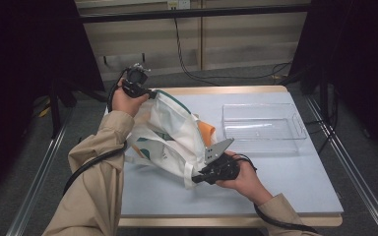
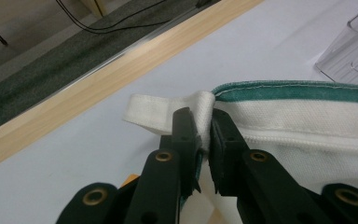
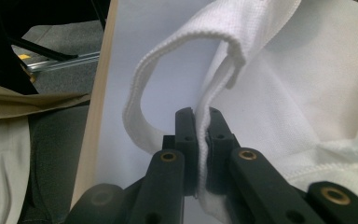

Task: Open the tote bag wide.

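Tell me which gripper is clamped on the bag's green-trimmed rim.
The left gripper, at the far side of the tote bag, pinches the rim where the green trim shows. The right gripper grips plain white fabric by a handle loop.

I am working in what looks like a lab test bay: around my pale wood-edged table (image 1: 275, 196) stand black curtains (image 1: 24, 59), metal floor rails (image 1: 34, 182) run along both its sides, and cables (image 1: 187, 59) trail over the carpet beyond it.

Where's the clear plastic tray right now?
In the high view, the clear plastic tray sits on the table's far right part, just right of the tote bag.
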### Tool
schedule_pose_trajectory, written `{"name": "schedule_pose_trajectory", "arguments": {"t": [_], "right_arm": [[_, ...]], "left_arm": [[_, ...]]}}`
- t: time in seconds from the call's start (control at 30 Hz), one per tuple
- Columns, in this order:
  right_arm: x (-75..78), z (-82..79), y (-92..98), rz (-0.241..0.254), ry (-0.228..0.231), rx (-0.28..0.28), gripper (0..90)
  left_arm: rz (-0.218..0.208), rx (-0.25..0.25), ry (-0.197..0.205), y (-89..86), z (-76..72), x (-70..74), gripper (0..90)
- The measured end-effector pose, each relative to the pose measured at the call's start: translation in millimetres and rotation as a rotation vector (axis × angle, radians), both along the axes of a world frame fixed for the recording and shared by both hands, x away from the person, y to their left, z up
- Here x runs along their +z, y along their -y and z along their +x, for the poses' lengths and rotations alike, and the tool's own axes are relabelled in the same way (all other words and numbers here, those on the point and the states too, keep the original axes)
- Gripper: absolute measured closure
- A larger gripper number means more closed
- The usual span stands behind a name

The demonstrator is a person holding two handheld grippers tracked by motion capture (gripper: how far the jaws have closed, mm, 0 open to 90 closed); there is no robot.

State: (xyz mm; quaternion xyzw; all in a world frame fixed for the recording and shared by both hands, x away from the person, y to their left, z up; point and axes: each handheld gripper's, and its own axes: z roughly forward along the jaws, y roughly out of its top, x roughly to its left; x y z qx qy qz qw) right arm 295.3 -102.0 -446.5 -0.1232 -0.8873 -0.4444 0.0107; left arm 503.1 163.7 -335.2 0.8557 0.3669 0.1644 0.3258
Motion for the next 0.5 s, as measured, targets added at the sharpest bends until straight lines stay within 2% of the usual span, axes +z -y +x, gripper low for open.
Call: {"name": "schedule_pose_trajectory", "arguments": {"t": [0.07,0.1,0.13,0.17,0.23,0.3,0.37,0.4,0.43,0.5], "right_arm": [[-0.6,0.1,0.5,-0.005,0.003,0.000,86.2],[-1.1,-0.7,0.6,-0.004,-0.004,0.001,86.2],[-2.0,-0.7,0.4,-0.002,-0.004,0.005,86.3],[-2.7,-0.8,0.4,-0.002,-0.004,0.005,86.3],[-3.2,-0.7,0.5,-0.001,-0.006,0.007,86.3],[-3.2,-1.0,0.3,-0.002,-0.008,0.008,86.3],[-2.8,-0.4,0.2,-0.005,-0.007,0.006,86.2],[-2.4,0.1,0.4,-0.005,-0.005,0.004,86.1],[-1.9,0.1,0.5,-0.005,-0.007,0.000,85.9],[-1.0,0.5,1.1,-0.005,-0.003,-0.009,84.8]], "left_arm": [[0.015,-0.003,0.004,0.0,1.5,-0.3,82.0],[-0.008,0.011,0.005,1.4,1.9,-1.9,82.0],[-0.008,0.016,0.003,1.9,2.4,-2.7,82.0],[0.013,0.000,-0.001,0.8,3.5,-2.4,82.0],[0.009,0.005,0.001,1.3,4.4,-3.8,82.1],[-0.012,0.017,-0.003,2.3,4.4,-5.8,82.1],[0.009,-0.003,-0.011,0.0,4.8,-5.1,82.0],[-0.005,0.008,-0.012,0.4,3.8,-5.7,82.0],[-0.002,0.004,-0.010,-0.9,3.5,-5.2,81.9],[-0.052,0.017,-0.020,-1.9,1.7,-6.2,81.2]]}}
